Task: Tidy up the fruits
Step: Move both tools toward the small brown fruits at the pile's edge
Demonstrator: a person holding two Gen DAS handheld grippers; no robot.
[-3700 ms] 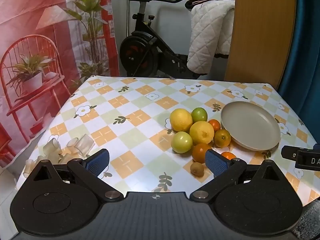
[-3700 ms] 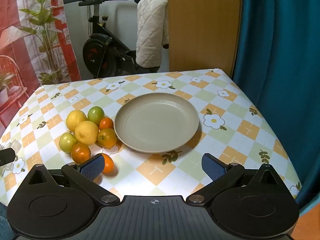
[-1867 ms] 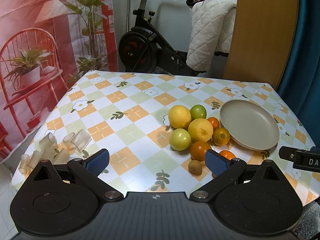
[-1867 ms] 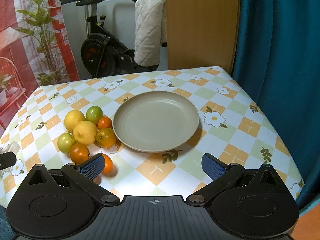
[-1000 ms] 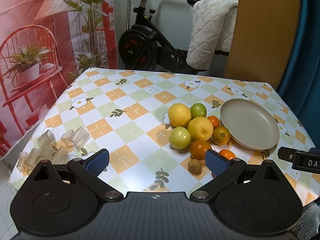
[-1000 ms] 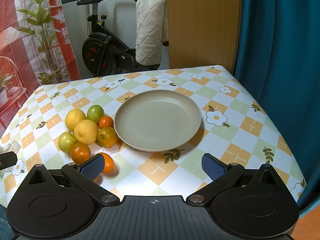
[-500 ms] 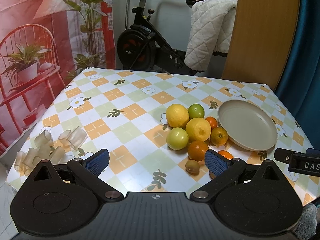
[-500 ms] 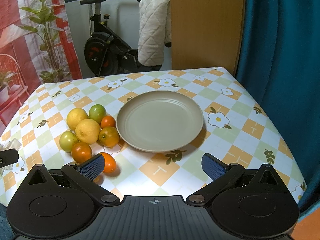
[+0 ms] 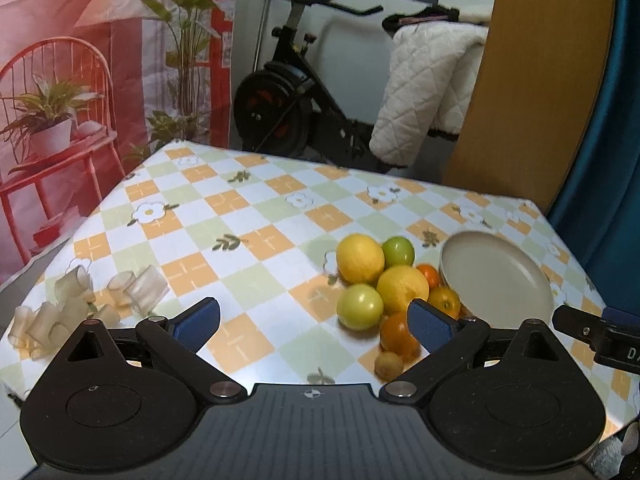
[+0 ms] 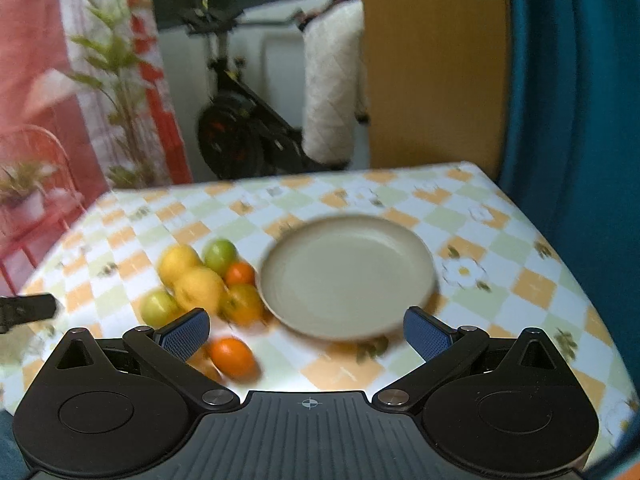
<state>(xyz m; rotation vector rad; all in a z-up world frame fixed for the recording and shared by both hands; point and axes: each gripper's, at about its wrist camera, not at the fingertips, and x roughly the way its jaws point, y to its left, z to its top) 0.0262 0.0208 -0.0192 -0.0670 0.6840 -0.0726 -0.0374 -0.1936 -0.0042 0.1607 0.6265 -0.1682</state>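
Observation:
A pile of fruit lies on the checked tablecloth beside an empty beige plate [image 9: 500, 276] [image 10: 348, 280]. It holds two yellow lemons [image 9: 360, 258] [image 10: 198, 286], a green apple [image 9: 359, 306], a green lime [image 9: 398, 251], several oranges [image 9: 396, 336] and a small brown kiwi [image 9: 388, 365]. One orange [image 10: 233, 358] lies apart, nearest the right gripper. My left gripper [image 9: 314, 322] is open, low over the table's near edge, with the pile just past its right finger. My right gripper [image 10: 306, 334] is open and empty in front of the plate; its view is blurred.
A heap of clear plastic cups [image 9: 80, 300] lies at the table's left front corner. Behind the table stand an exercise bike [image 9: 288, 120], a white quilt [image 9: 424, 92] and a wooden panel [image 9: 540, 80]. A blue curtain [image 10: 580, 100] hangs at the right.
The left gripper has moved closer to the fruit pile. The right gripper has swung left, toward the fruit, blurring its view. Both stay open and empty.

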